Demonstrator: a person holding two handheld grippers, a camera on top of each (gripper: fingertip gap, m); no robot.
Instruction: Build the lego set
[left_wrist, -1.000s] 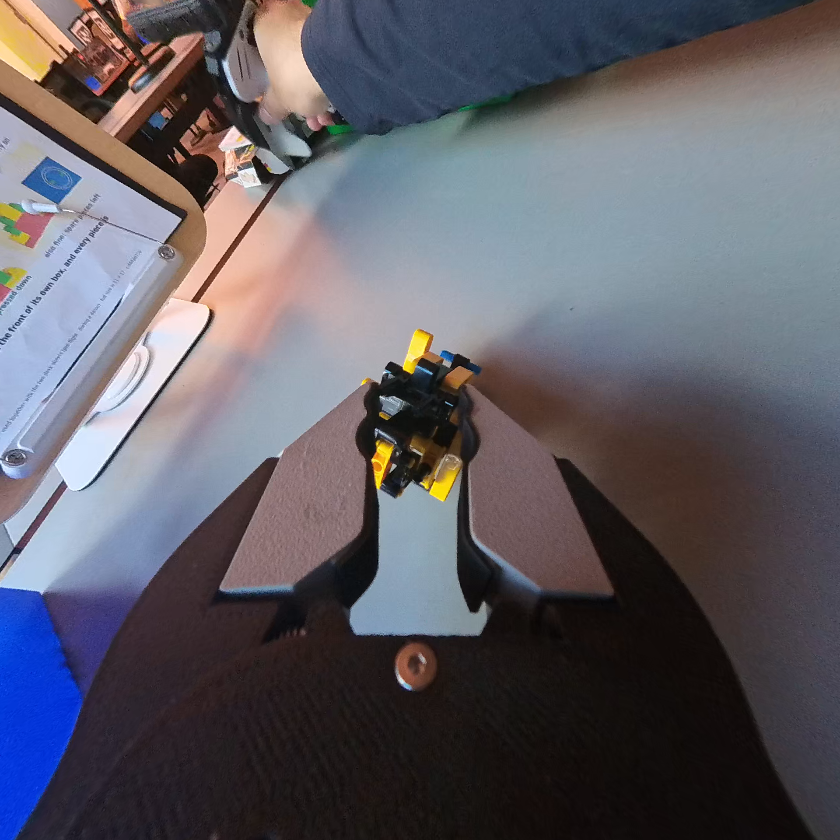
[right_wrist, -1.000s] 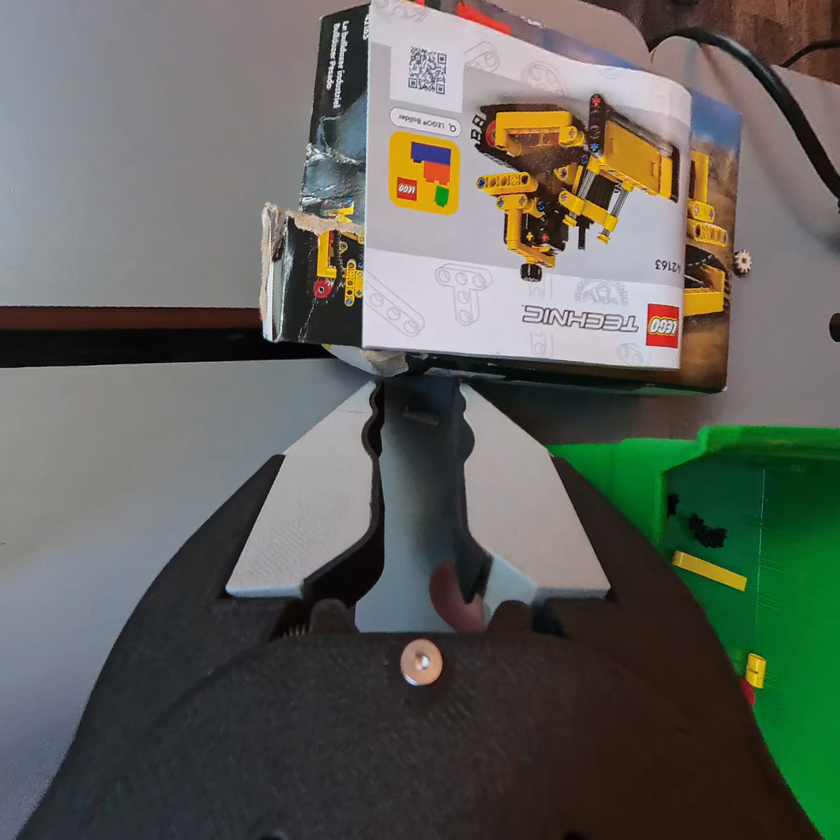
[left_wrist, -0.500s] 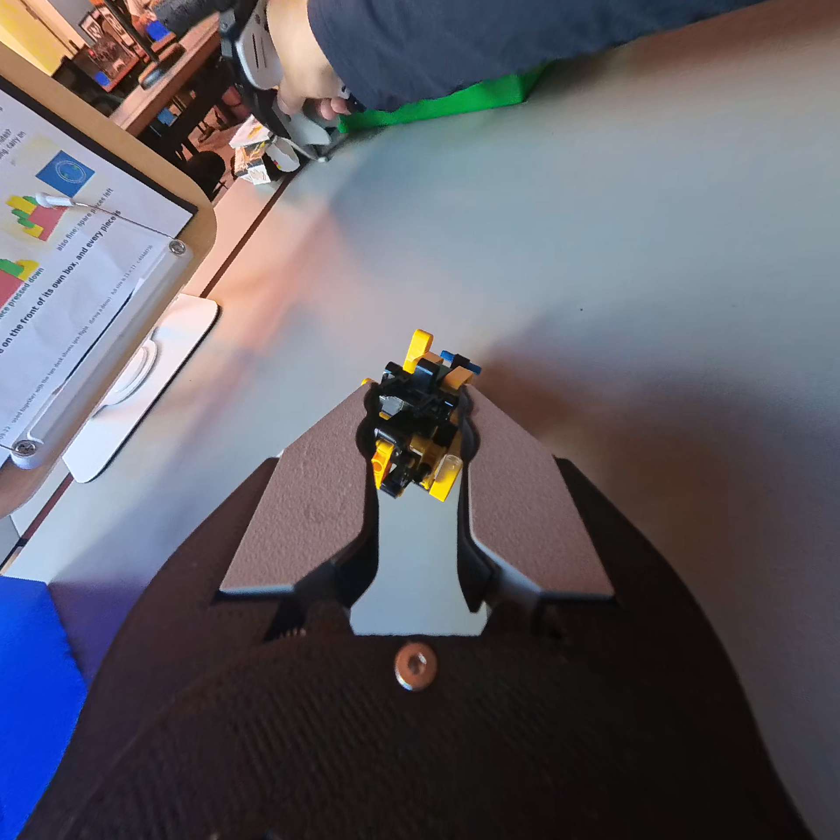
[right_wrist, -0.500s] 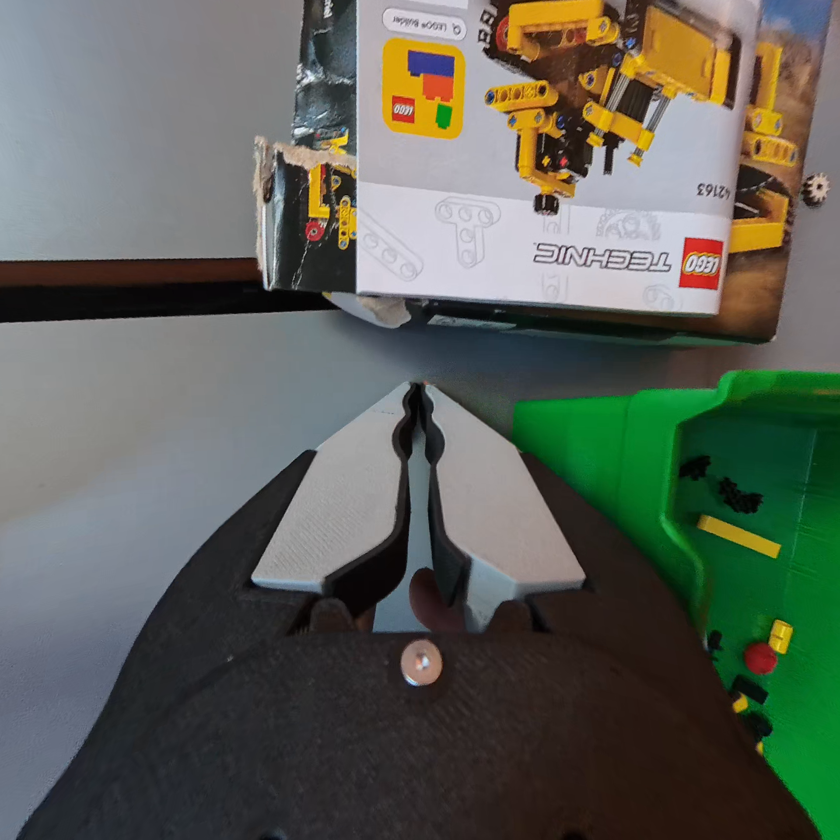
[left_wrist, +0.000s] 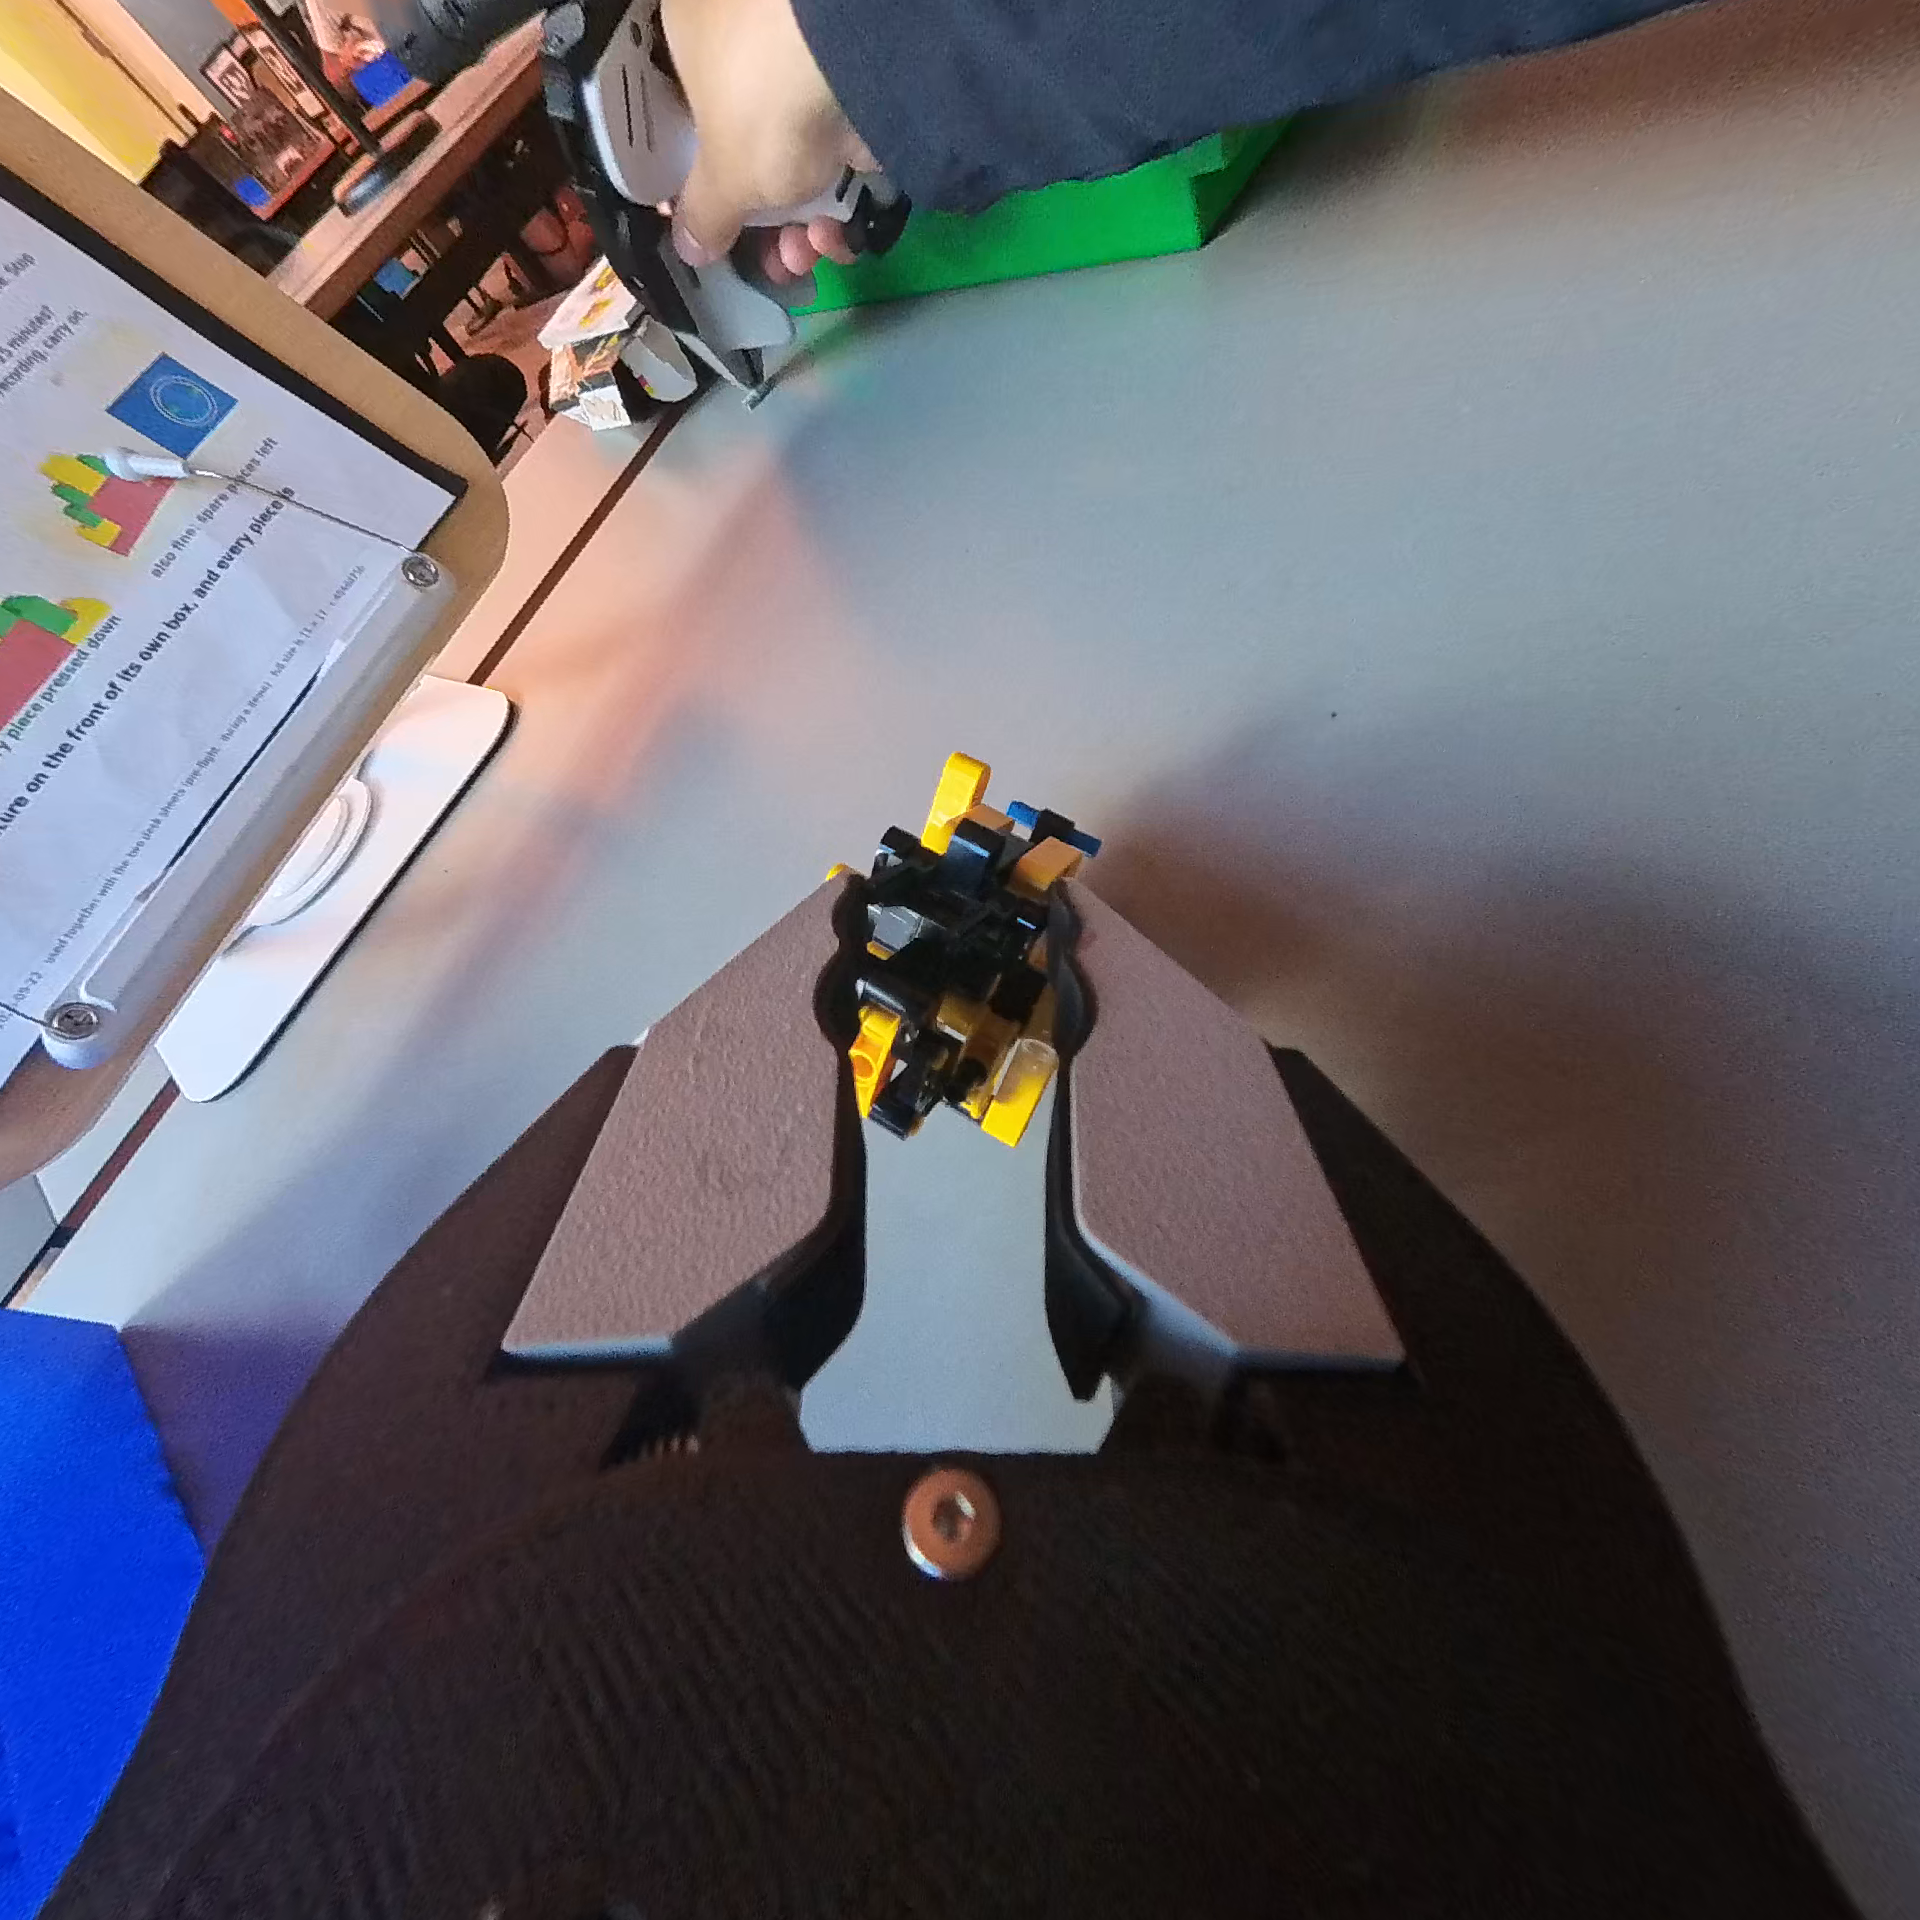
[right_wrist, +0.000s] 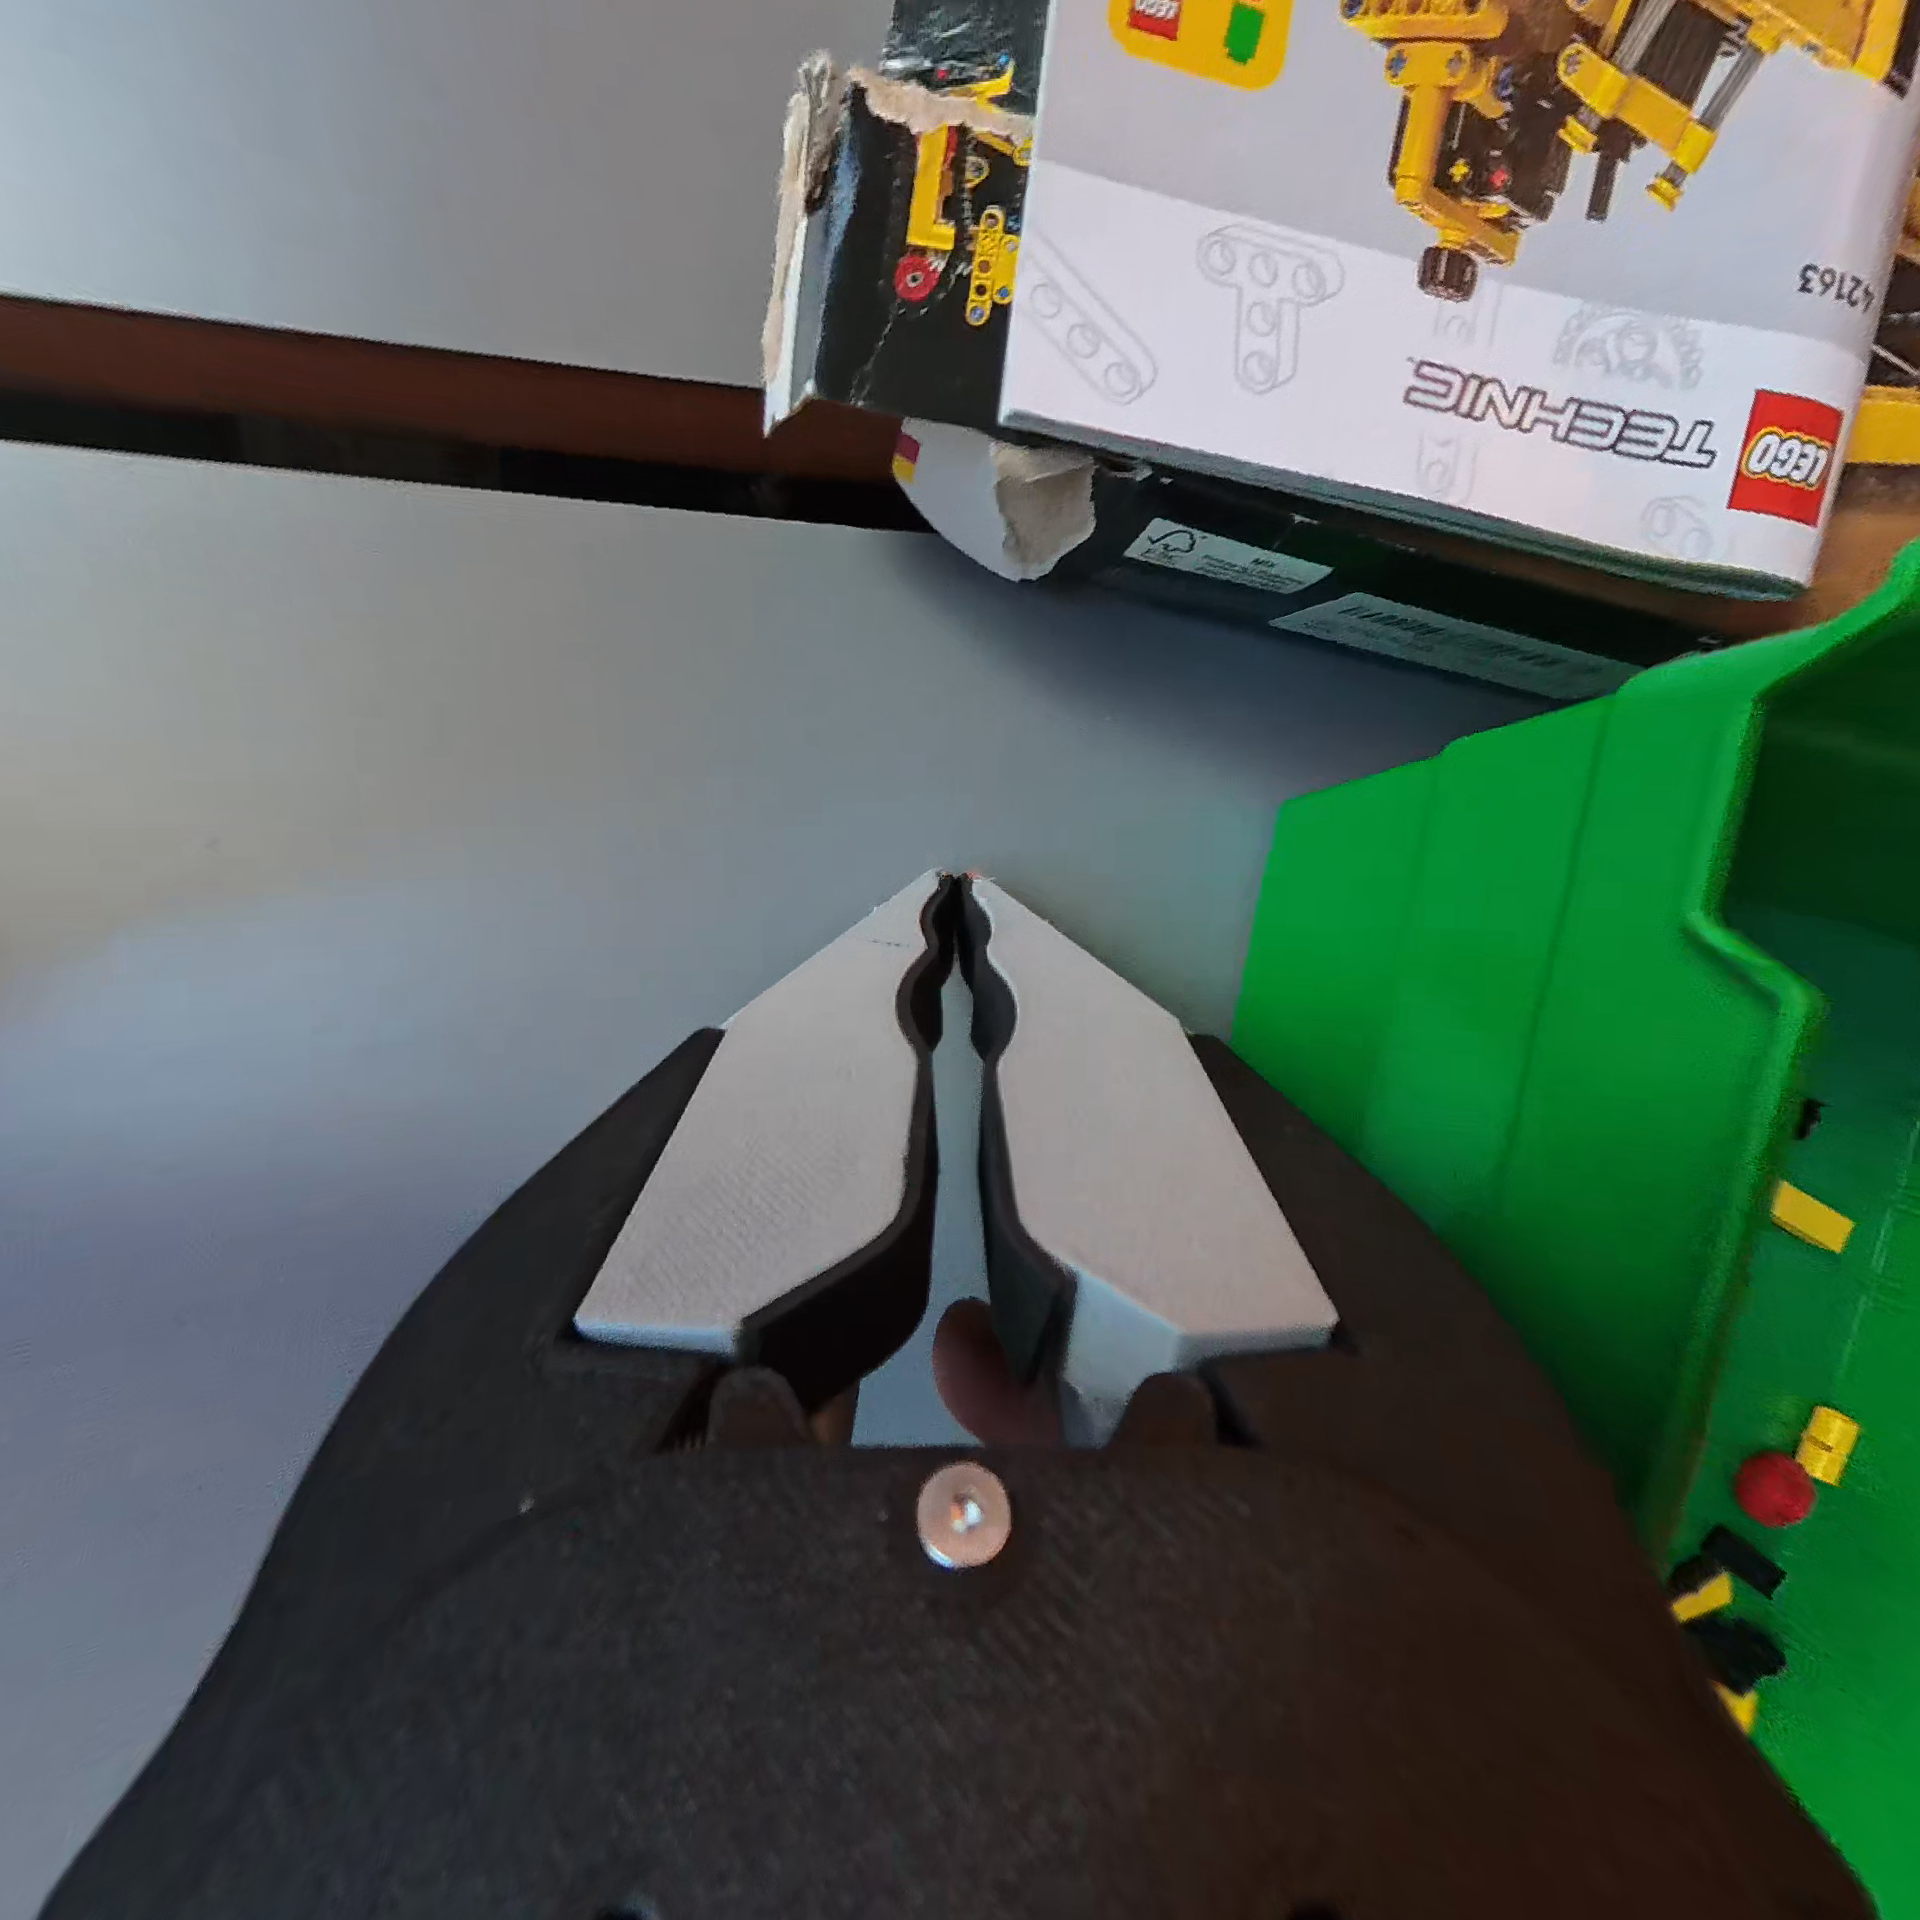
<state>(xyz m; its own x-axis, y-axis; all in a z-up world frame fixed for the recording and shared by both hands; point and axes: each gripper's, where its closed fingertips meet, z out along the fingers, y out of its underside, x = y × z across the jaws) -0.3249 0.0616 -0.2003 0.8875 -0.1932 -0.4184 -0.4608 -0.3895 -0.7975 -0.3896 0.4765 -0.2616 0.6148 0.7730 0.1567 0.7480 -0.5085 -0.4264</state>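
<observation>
My left gripper (left_wrist: 951, 935) is shut on a small yellow and black lego assembly (left_wrist: 956, 966) with a blue pin, held above the grey table (left_wrist: 1351, 582). My right gripper (right_wrist: 954, 883) is shut, fingertips together, just above the table left of the green parts tray (right_wrist: 1558, 987). In the left wrist view the right gripper (left_wrist: 753, 384) shows far off in a person's hand (left_wrist: 758, 177), with a small dark lego piece (left_wrist: 756, 395) poking from its tips. That piece is almost hidden in the right wrist view.
The torn lego box (right_wrist: 1403, 260) lies beyond the right gripper, by the table seam (right_wrist: 364, 416). The tray holds several loose yellow, black and red parts (right_wrist: 1777, 1486). An instruction sheet on a stand (left_wrist: 187, 582) and a blue pad (left_wrist: 73, 1558) are to the left. About 40 centimetres separates my left fingertips from my right.
My right gripper has closed from open to shut over a small dark piece on the table and pulled back from the box. The left gripper has kept still with the assembly.
</observation>
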